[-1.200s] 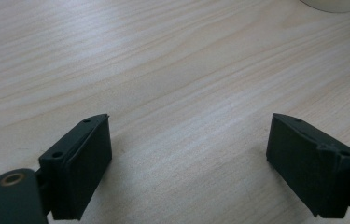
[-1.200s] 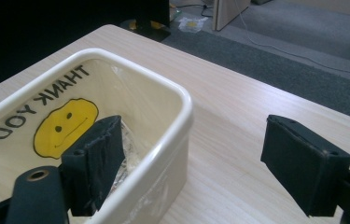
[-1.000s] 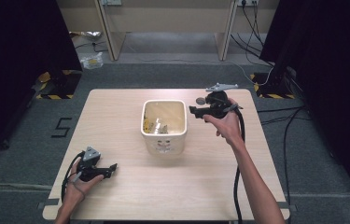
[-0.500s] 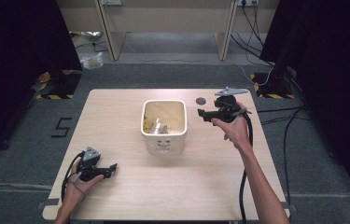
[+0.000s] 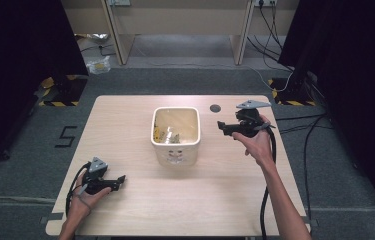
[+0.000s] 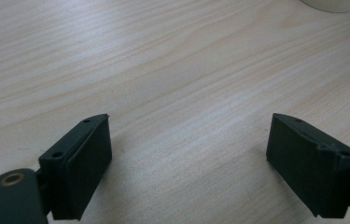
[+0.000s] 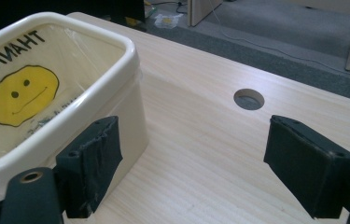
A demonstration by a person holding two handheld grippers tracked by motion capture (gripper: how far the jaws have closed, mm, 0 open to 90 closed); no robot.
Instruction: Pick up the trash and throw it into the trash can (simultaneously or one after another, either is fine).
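A cream square bin (image 5: 175,135) lined with a clear bag stands mid-table with small scraps inside; the liner shows a yellow smiley face (image 7: 21,95) in the right gripper view. My right gripper (image 5: 221,125) hovers just right of the bin, pointing toward it, open and empty (image 7: 191,168). My left gripper (image 5: 120,180) rests low at the table's front left, open with bare wood between its jaws (image 6: 189,163).
The light wooden table (image 5: 140,210) has a round cable hole (image 5: 215,108) behind the right gripper. Cables trail from both grippers. Grey carpet, dark curtains and desk legs surround the table.
My right gripper has drawn back to the right, away from above the bin's rim. The left gripper has stayed put.
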